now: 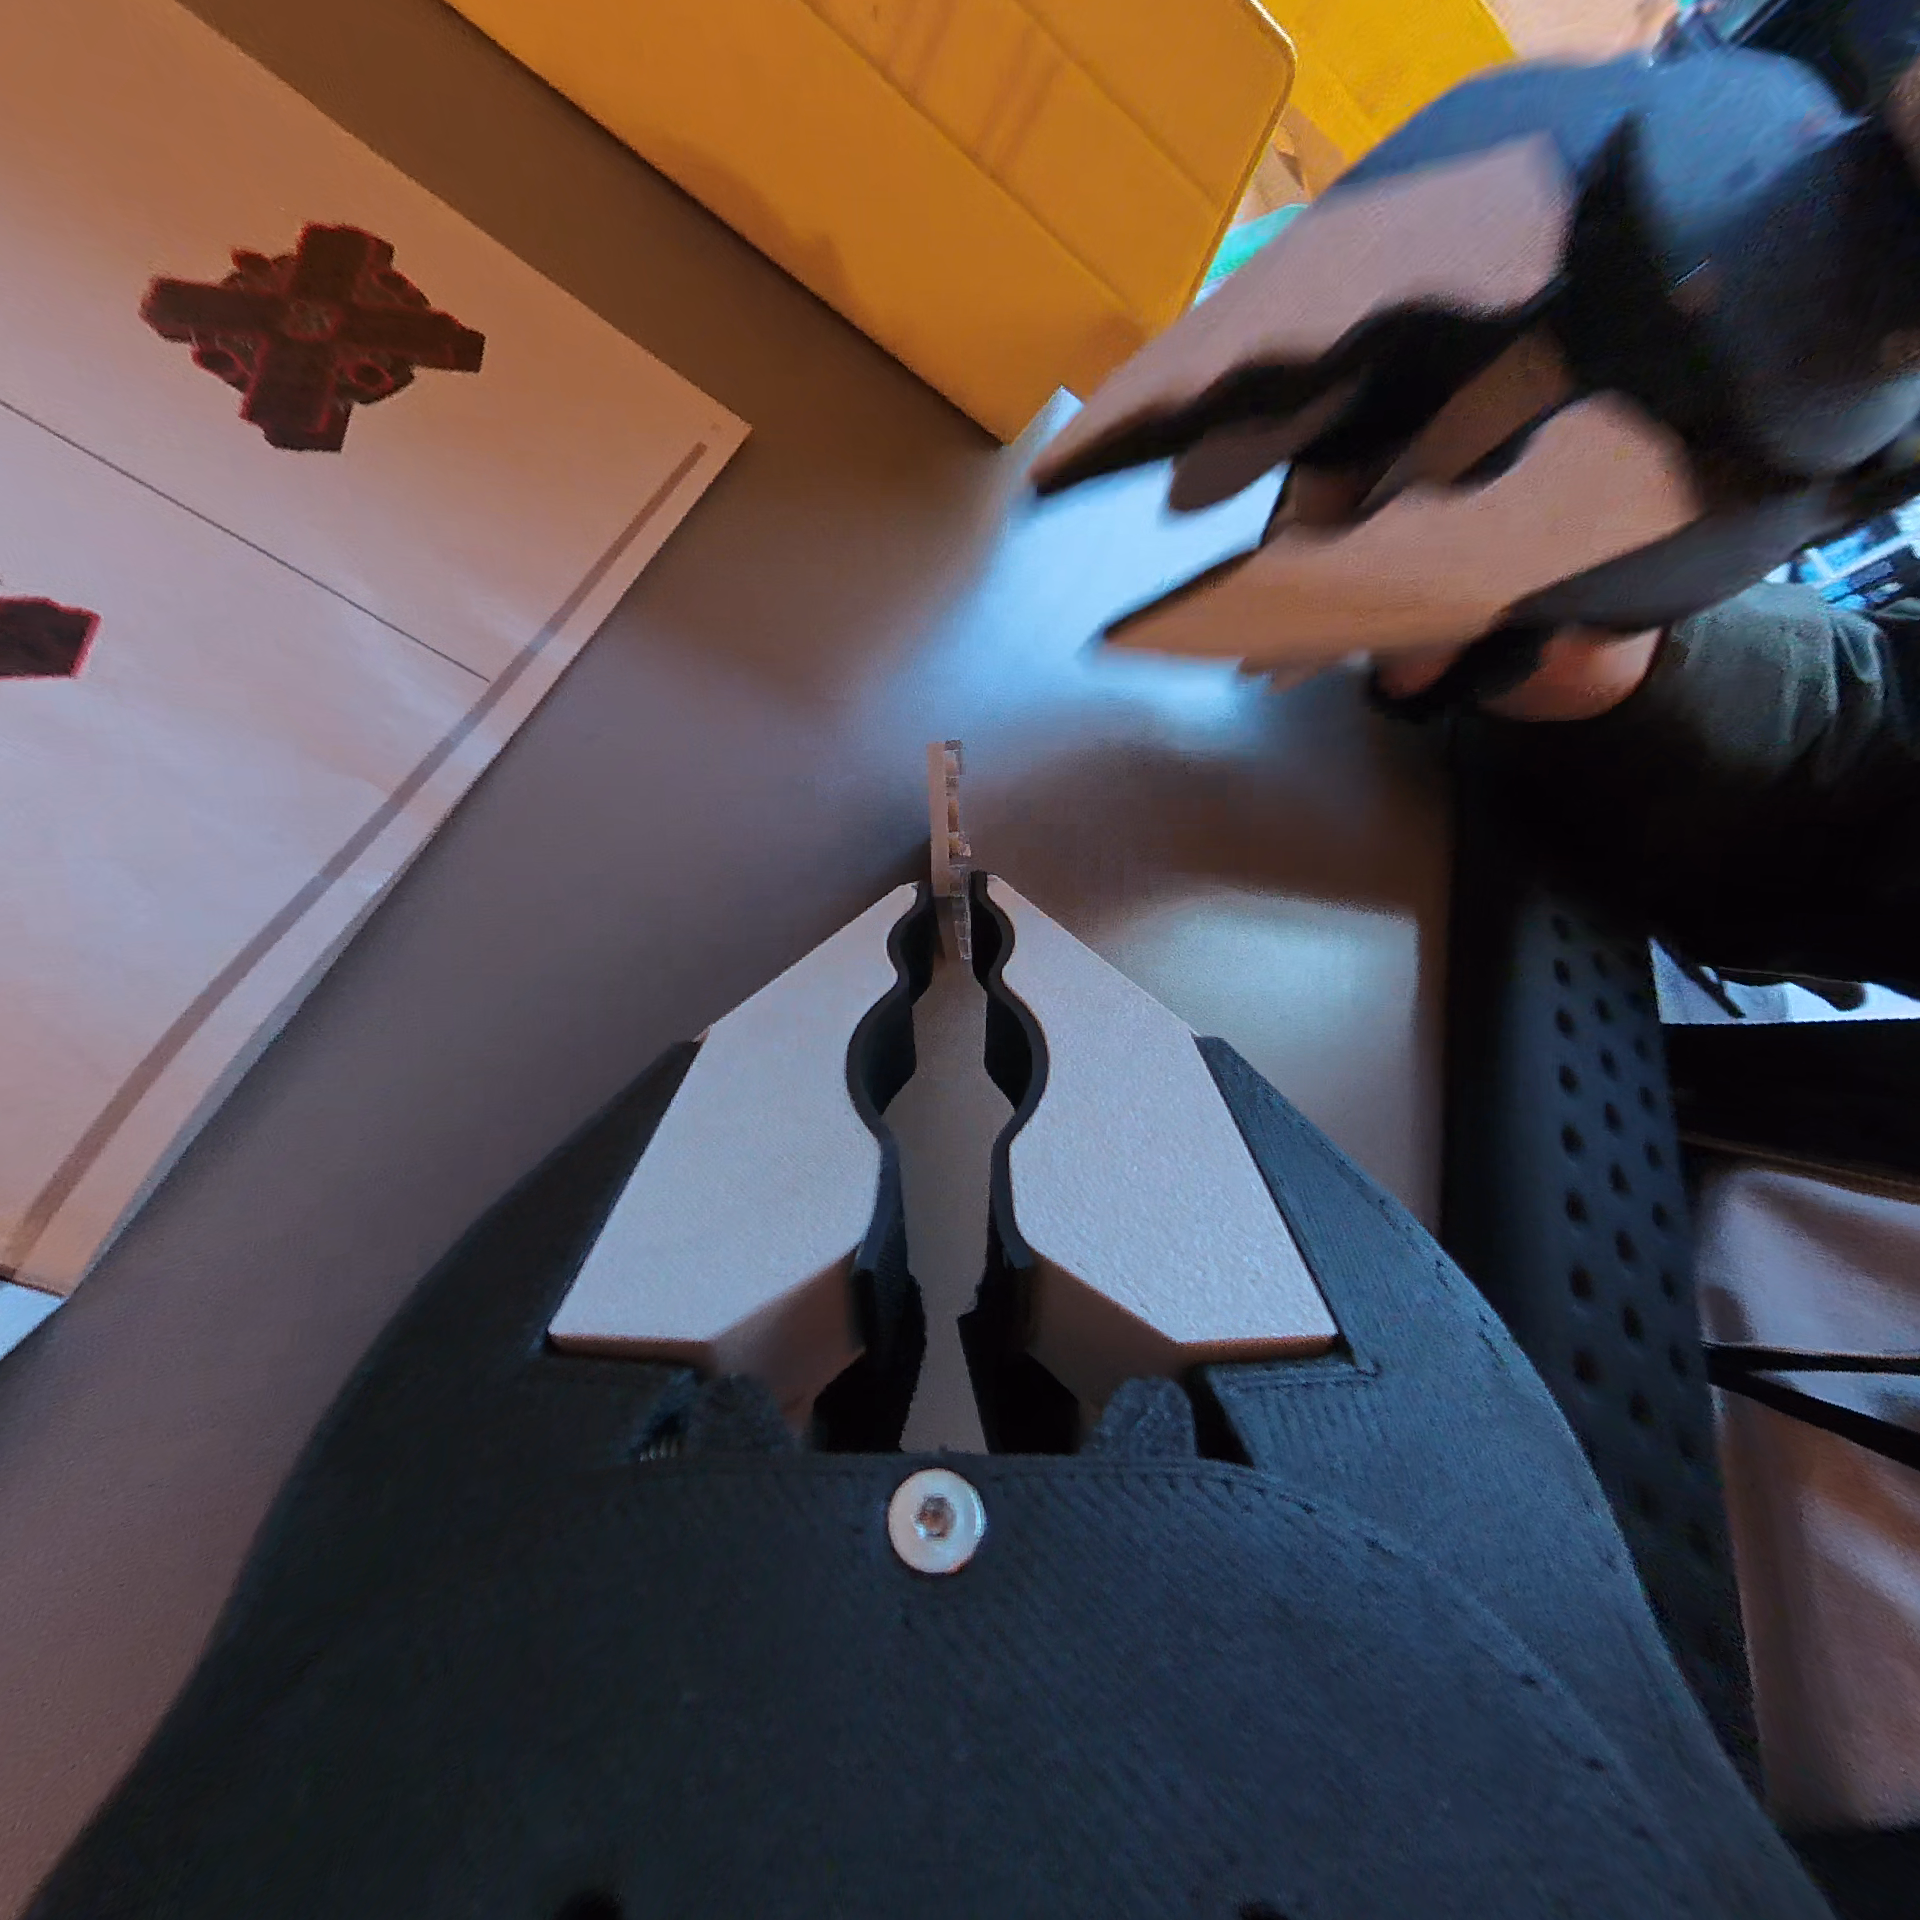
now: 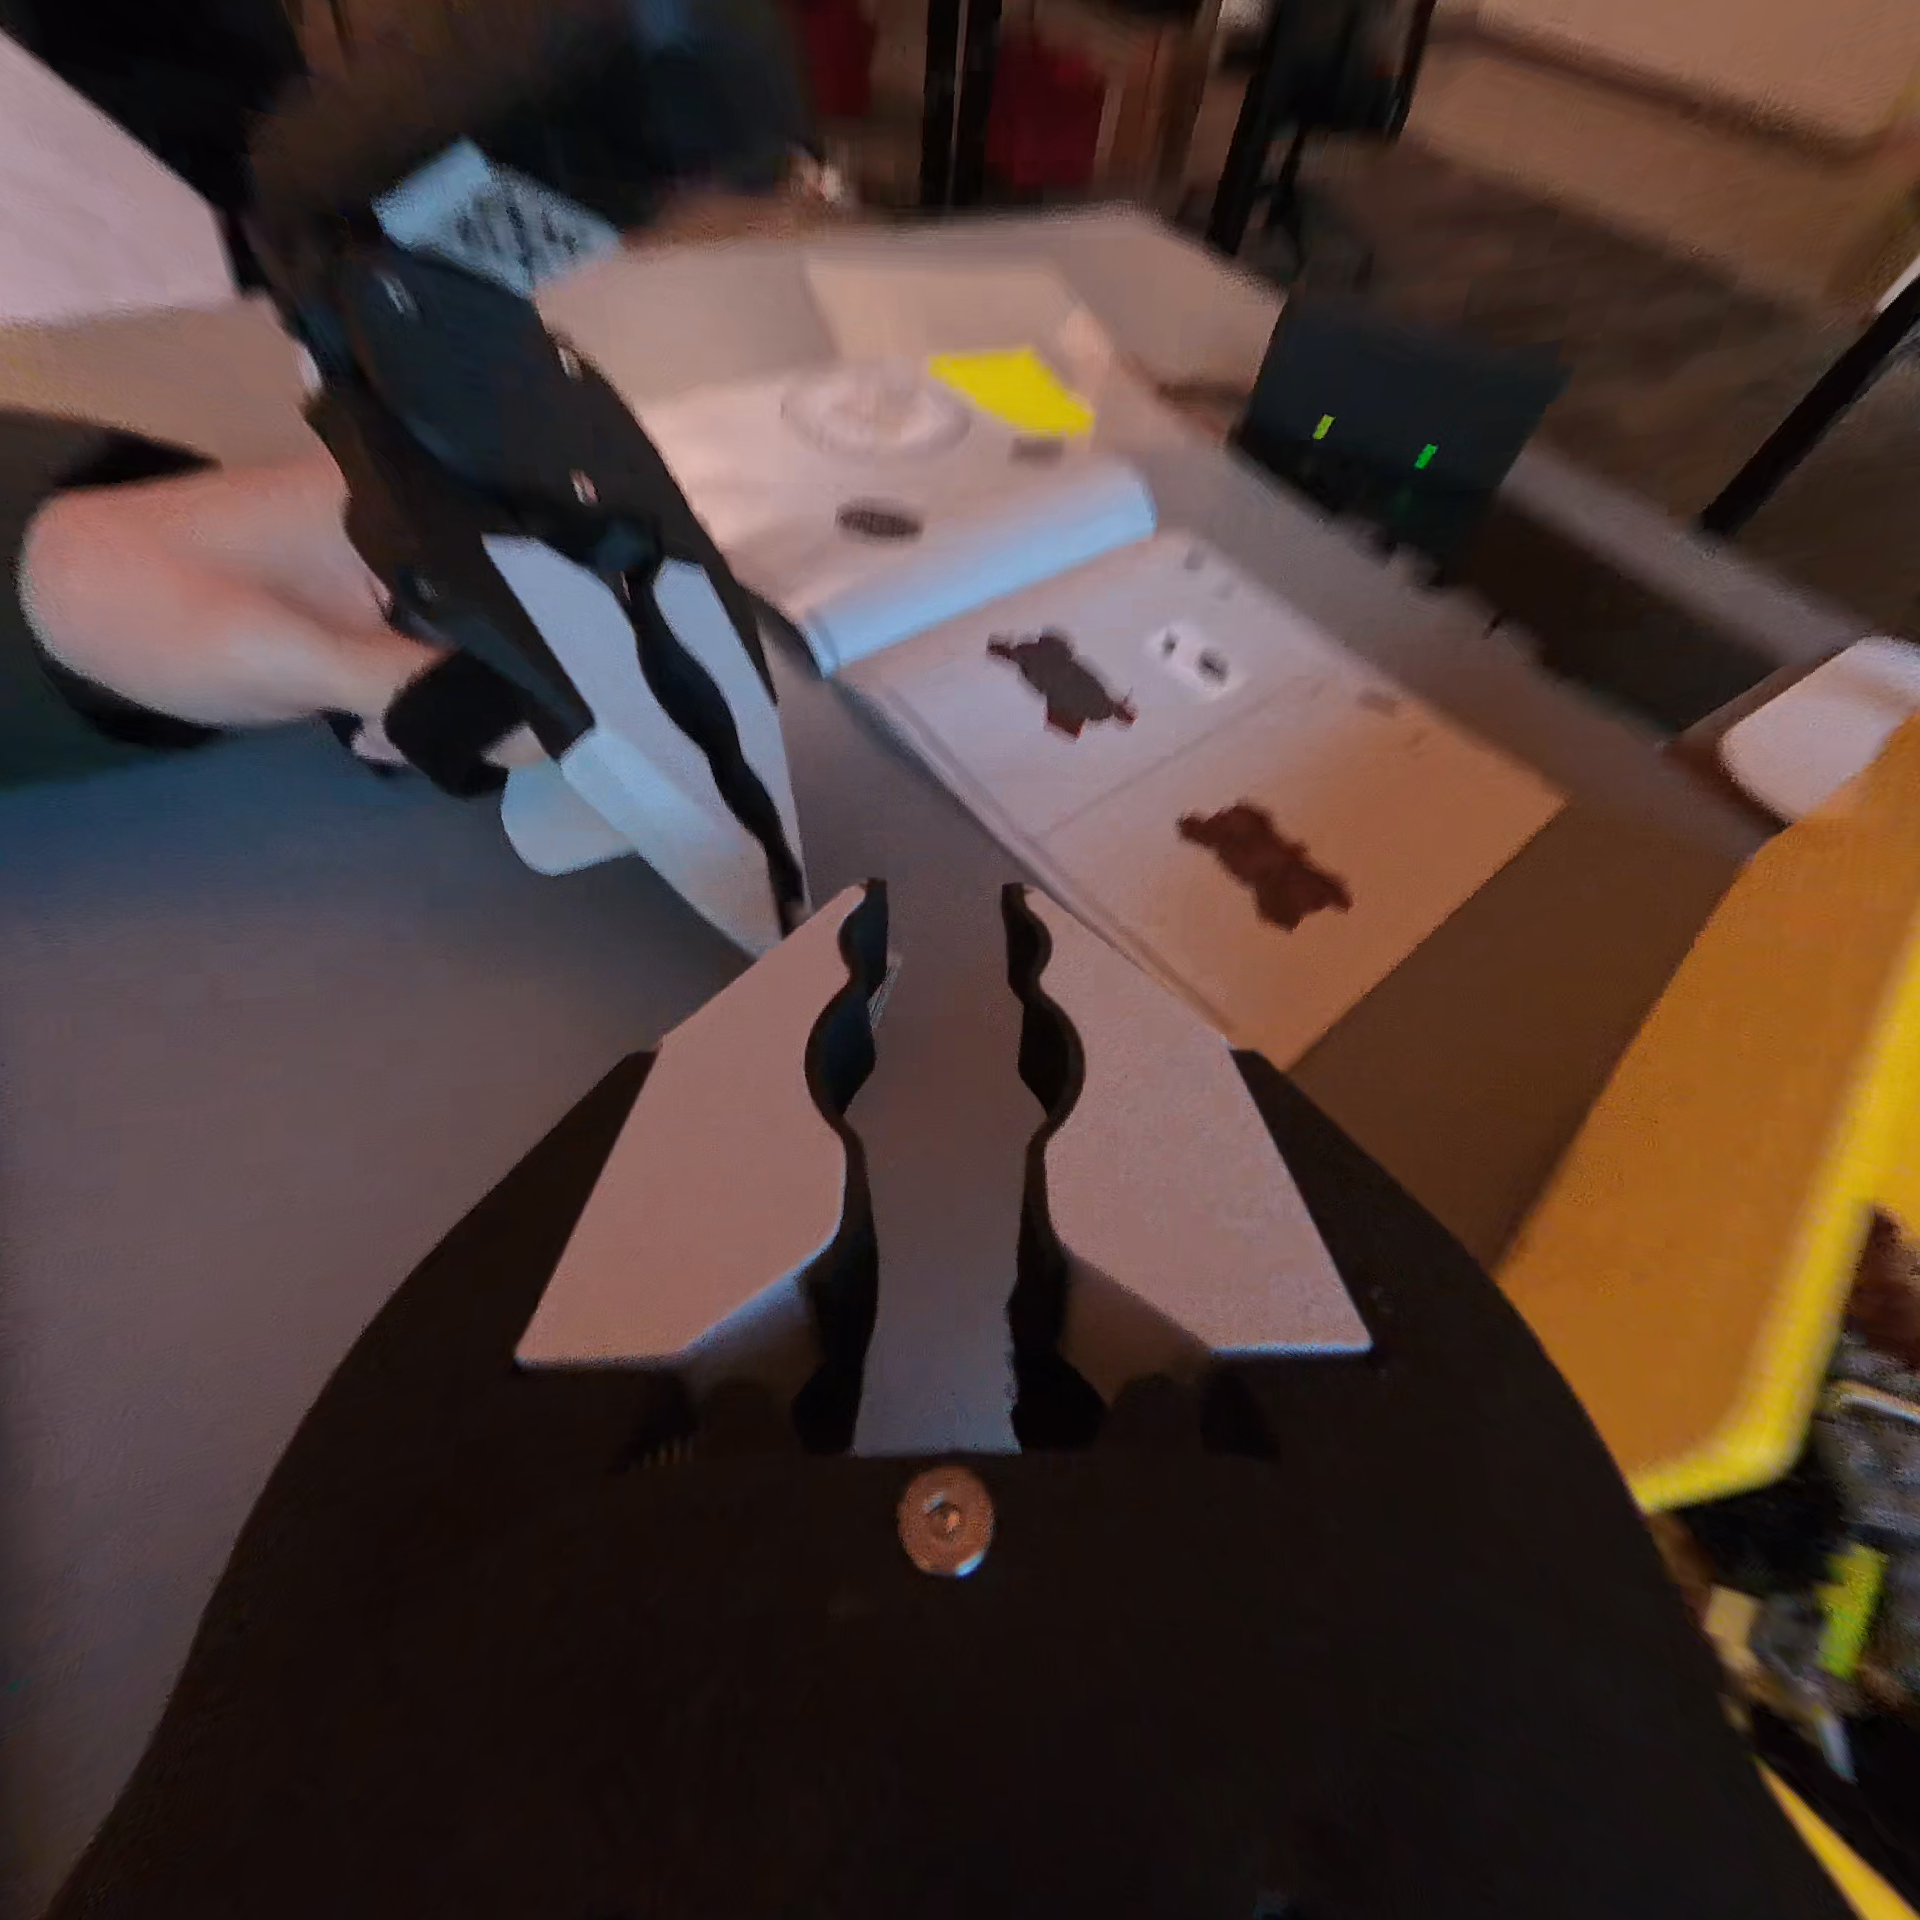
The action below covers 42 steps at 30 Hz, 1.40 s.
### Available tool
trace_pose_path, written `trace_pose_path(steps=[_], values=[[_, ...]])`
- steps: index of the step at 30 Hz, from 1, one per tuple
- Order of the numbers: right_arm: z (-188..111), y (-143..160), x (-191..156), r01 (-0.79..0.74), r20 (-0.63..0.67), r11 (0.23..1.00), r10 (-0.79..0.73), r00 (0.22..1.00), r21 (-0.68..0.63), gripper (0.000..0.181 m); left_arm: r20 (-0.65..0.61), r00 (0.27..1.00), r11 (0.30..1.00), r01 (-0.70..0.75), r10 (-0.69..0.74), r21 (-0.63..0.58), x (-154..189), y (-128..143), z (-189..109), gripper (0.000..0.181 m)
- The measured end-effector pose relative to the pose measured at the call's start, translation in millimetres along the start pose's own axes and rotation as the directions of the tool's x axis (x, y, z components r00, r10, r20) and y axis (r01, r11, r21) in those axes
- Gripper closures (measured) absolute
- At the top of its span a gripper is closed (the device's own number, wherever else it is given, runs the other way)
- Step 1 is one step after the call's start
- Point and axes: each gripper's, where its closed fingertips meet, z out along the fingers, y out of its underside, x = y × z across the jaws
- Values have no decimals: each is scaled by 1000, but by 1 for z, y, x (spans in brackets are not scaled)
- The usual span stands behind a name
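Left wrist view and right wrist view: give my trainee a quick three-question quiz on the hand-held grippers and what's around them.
1. True or false: the left hand-held gripper is shut on a thin flat piece.
2. How do the jaws of the right hand-held gripper stand? A) open B) shut on a block C) out of view
3. Fill in: the sheet beside the left hand-held gripper shows dark ____ cross shapes.

Key: 1 true; 2 A; 3 red.
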Motion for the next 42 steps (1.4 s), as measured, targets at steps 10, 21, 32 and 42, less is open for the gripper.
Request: trace_pose_path(steps=[10, 21, 32, 42], values=[[20, 37, -15, -125, 103, 979, 143, 984, -162, 173, 39, 999, 1000, -5, 5, 17, 0, -1, 2, 177], [22, 38, -16, -136, 122, 975, 159, 980, -177, 173, 106, 987, 992, -124, 122, 4, 4, -1, 3, 172], [24, 34, -24, -23, 143, 989, 44, 989, -145, 173, 65, 996, 998, -62, 63, -26, 5, 3, 7, 175], [25, 33, -21, -61, 104, 985, 78, 991, -160, 174, 201, 965, 986, -159, 168, -57, 1, 1, 8, 175]])
